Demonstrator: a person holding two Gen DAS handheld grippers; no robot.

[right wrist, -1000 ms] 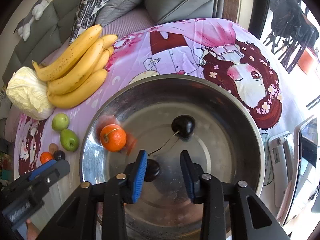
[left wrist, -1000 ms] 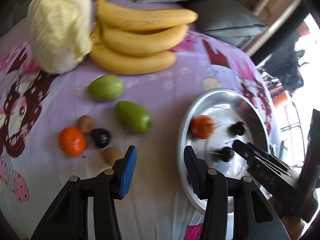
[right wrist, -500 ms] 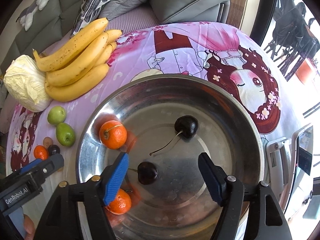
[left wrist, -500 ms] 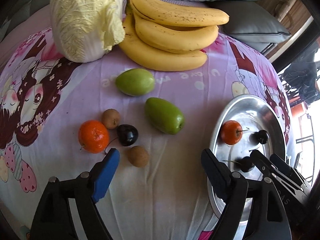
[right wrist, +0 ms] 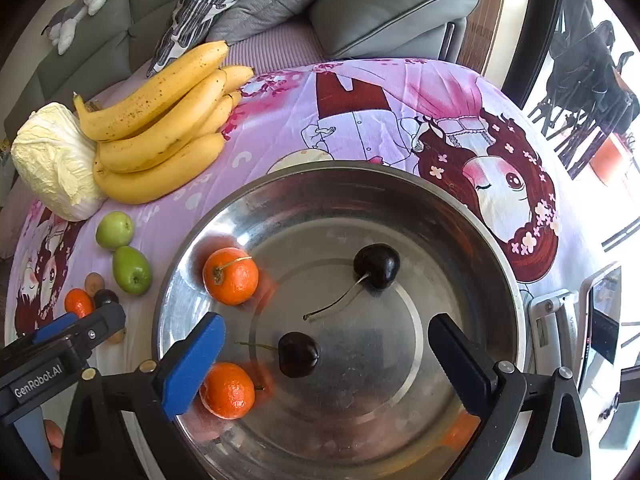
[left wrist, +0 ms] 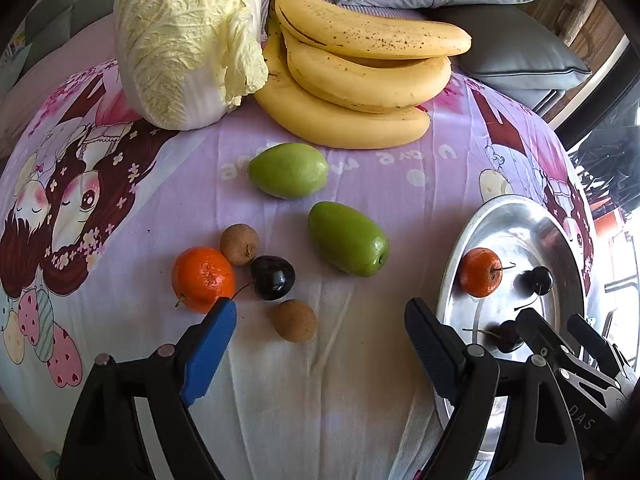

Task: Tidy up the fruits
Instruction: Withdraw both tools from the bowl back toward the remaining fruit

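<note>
My left gripper (left wrist: 320, 340) hangs over the purple cloth, jaws opening wide, with nothing pressed between them. Just ahead of it lie a brown longan (left wrist: 295, 320), a dark cherry (left wrist: 273, 277), an orange (left wrist: 202, 278), a second longan (left wrist: 239, 244) and two green fruits (left wrist: 348, 244) (left wrist: 288, 170). My right gripper (right wrist: 326, 356) is over the steel bowl (right wrist: 360, 172), jaws opening. A cherry (right wrist: 299, 354) lies loose between its fingers, untouched. The bowl also holds another cherry (right wrist: 377, 266) and two oranges (right wrist: 231, 276) (right wrist: 227, 390).
A bunch of bananas (left wrist: 360, 80) and a napa cabbage (left wrist: 184, 40) lie at the far side of the cloth. Grey sofa cushions (right wrist: 384, 4) sit behind the table. A phone on a stand (right wrist: 600, 316) is right of the bowl.
Both grippers have opened from narrow to wide. The left wrist view now looks more at the loose fruit on the cloth. The cherry between the right jaws lies free, and a second orange shows.
</note>
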